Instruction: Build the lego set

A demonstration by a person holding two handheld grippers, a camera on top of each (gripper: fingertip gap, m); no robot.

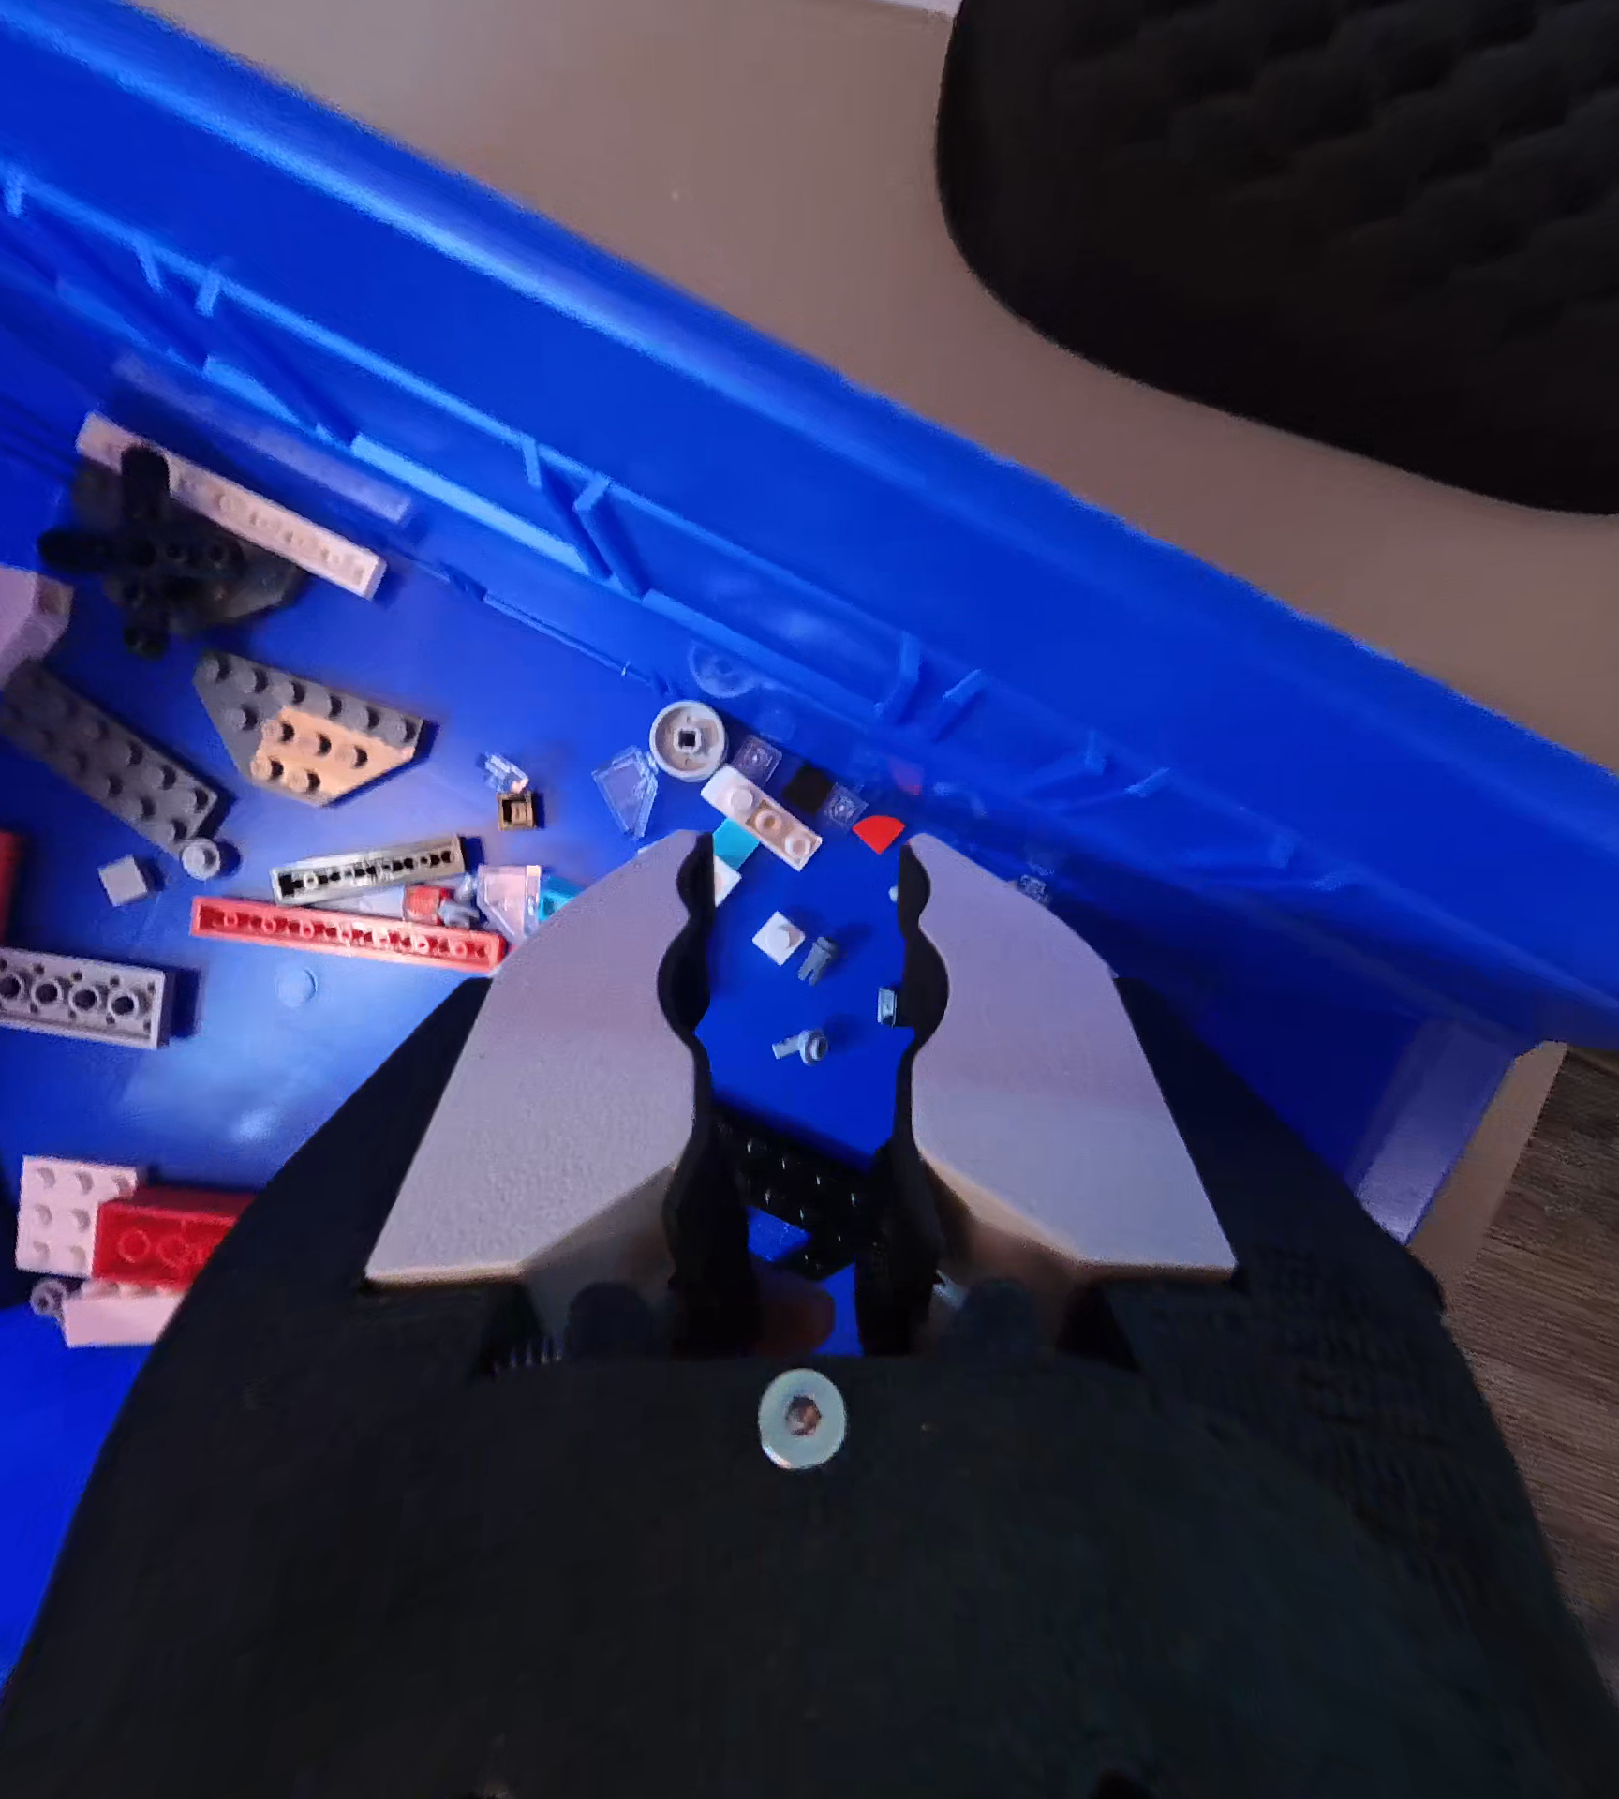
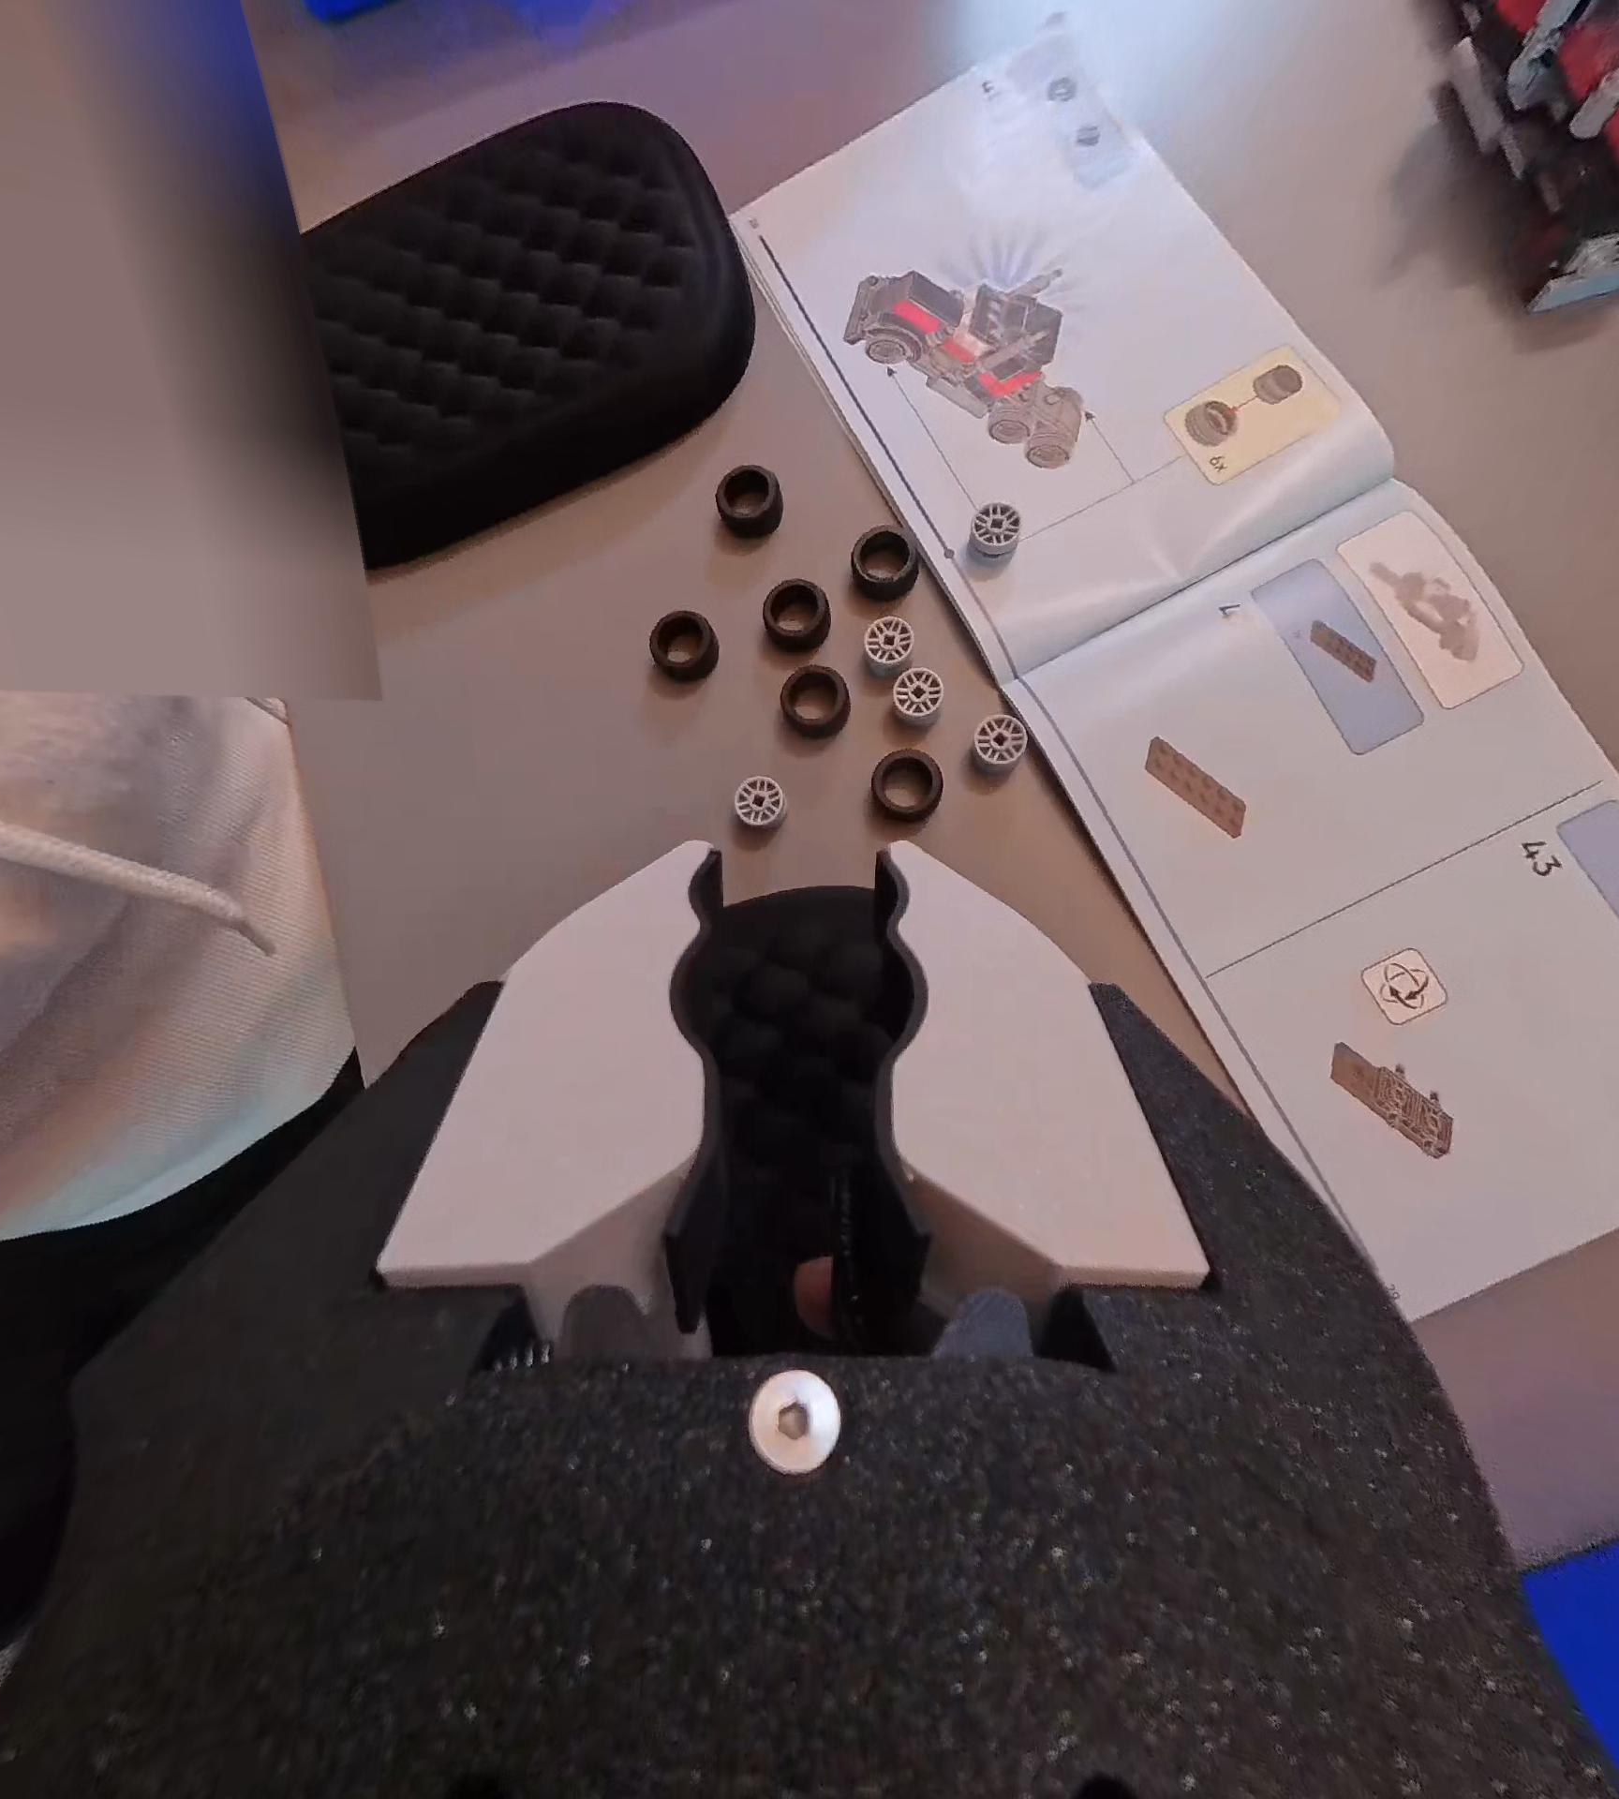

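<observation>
The left gripper (image 1: pixel 806 857) is hovering with fingers apart over the blue plastic bin (image 1: pixel 786 545) of loose lego pieces (image 1: pixel 319 740). The right gripper (image 2: pixel 798 862) is hanging spread and empty just short of the black rubber tyres (image 2: pixel 796 613) and grey spoked wheel hubs (image 2: pixel 918 694) lying on the beige table (image 2: pixel 514 759) beside the open instruction booklet (image 2: pixel 1370 876)

- Your left wrist camera is looking down along its fingers, close over the blue bin (image 1: pixel 883 506) of loose bricks, with the bin wall crossing the view slantwise.
- Your right wrist camera is looking down from a little higher at the tabletop (image 2: pixel 514 779), facing the open instruction booklet (image 2: pixel 1273 779).
- Both views are sharing the black quilted pad (image 1: pixel 1370 214) (image 2: pixel 523 321) on the table.
</observation>
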